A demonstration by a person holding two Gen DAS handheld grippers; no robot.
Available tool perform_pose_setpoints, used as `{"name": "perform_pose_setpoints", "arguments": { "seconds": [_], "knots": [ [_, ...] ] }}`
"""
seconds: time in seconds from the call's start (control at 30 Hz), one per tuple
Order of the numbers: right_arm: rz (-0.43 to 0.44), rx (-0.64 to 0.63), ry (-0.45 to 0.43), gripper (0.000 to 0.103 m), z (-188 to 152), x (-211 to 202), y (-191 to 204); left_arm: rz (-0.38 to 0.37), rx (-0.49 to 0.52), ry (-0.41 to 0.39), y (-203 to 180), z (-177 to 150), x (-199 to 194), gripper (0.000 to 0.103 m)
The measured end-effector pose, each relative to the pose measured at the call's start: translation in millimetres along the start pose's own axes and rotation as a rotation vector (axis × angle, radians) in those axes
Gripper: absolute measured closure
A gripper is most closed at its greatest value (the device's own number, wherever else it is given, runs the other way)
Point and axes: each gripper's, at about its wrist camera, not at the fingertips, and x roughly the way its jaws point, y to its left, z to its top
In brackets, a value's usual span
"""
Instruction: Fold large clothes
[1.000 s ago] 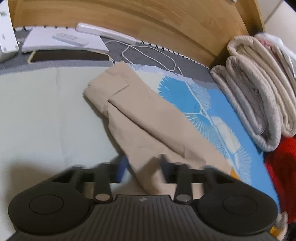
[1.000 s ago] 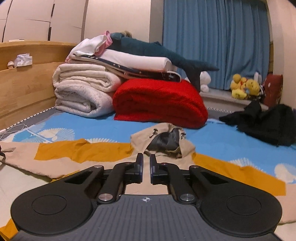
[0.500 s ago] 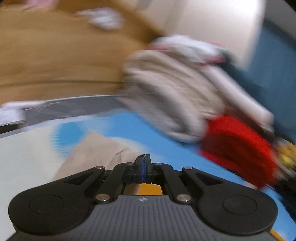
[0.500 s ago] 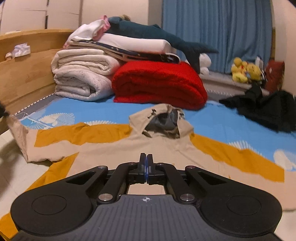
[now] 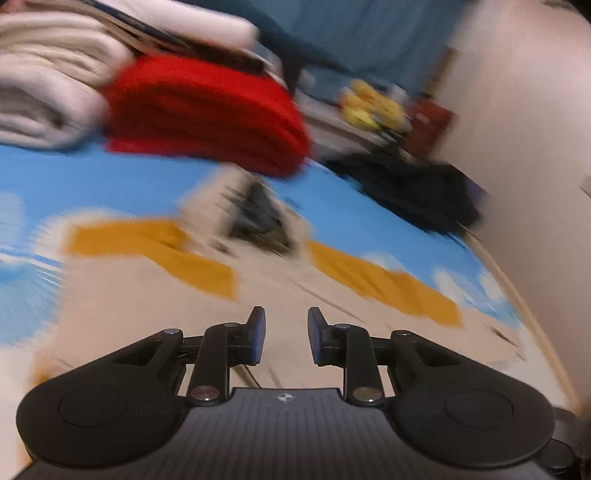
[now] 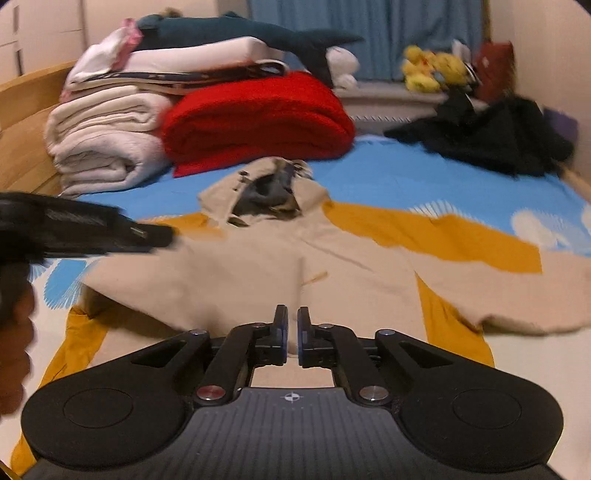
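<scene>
A beige and mustard hoodie (image 6: 258, 280) lies spread on the blue patterned bed sheet (image 6: 406, 184), its hood (image 6: 266, 195) pointing toward the far stacks. Its left sleeve lies folded in over the body. My left gripper (image 5: 286, 332) hovers over the hoodie's (image 5: 147, 295) chest; its jaws are opening with nothing between them. In the right wrist view the left gripper (image 6: 147, 232) shows blurred at the left, held by a hand (image 6: 14, 332). My right gripper (image 6: 291, 332) sits low over the hoodie's lower front, jaws opening to a narrow slit, nothing between them.
A red blanket (image 6: 258, 118) and white folded blankets (image 6: 103, 147) are stacked at the far left, with a plush shark (image 6: 240, 33) on top. Black clothes (image 6: 498, 140) lie at the far right. Yellow plush toys (image 6: 428, 70) sit by the curtain. A wooden headboard (image 6: 22, 110) bounds the left.
The left gripper, shut on the beige sleeve, swung it across onto the hoodie's body, then let go and opened. The right gripper closed fully, then parted slightly, and moved a little over the hoodie.
</scene>
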Motion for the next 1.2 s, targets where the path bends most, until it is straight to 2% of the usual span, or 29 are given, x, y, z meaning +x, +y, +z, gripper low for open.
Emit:
{"name": "perform_pose_setpoints", "arguments": {
  "seconds": [0.1,0.17,0.23,0.3,0.33,0.37,0.4,0.43,0.5,0.6,0.73,0.77,0.8,0.87,1.03,1.2],
  "knots": [
    [0.014,0.068,0.014,0.096,8,3,-10,0.222,-0.045,-0.045,26,14,-26,0.075],
    [0.048,0.107,0.0,0.097,15,2,-12,0.29,-0.118,-0.042,45,14,-42,0.074],
    [0.072,0.096,-0.029,0.099,23,1,-8,0.33,-0.149,-0.058,55,8,-51,0.068],
    [0.076,0.068,-0.049,0.1,27,2,-1,0.379,-0.103,-0.071,61,-2,-47,0.057],
    [0.079,0.065,-0.049,0.1,29,4,2,0.411,-0.063,-0.051,61,-9,-39,0.057],
    [0.083,0.07,-0.045,0.099,30,6,3,0.45,-0.029,0.01,63,-14,-25,0.057],
    [0.09,0.076,-0.043,0.099,30,9,5,0.455,-0.018,0.055,69,-17,-17,0.057],
    [0.1,0.072,-0.046,0.099,29,12,7,0.42,-0.012,0.068,72,-18,-15,0.057],
    [0.103,0.049,-0.036,0.098,24,18,13,0.372,0.027,0.054,72,-17,-8,0.057],
    [0.119,-0.005,-0.016,0.095,12,33,23,0.421,0.09,0.044,75,-17,8,0.057],
    [0.121,-0.056,0.03,0.093,0,54,38,0.402,-0.019,0.073,97,-15,8,0.057],
    [0.12,-0.069,0.036,0.084,-2,57,42,0.406,-0.018,0.071,99,-15,6,0.057],
    [0.12,-0.086,0.041,0.07,-4,62,46,0.414,-0.005,0.071,96,-14,3,0.057],
    [0.13,-0.136,0.058,0.059,-8,71,57,0.411,0.012,0.074,95,-12,0,0.057],
    [0.124,-0.326,0.086,0.059,-22,91,86,0.395,-0.057,0.103,106,-9,0,0.057],
    [0.048,-0.476,0.102,0.059,-35,111,100,0.398,-0.069,0.111,108,-7,4,0.051]
  ]
}}
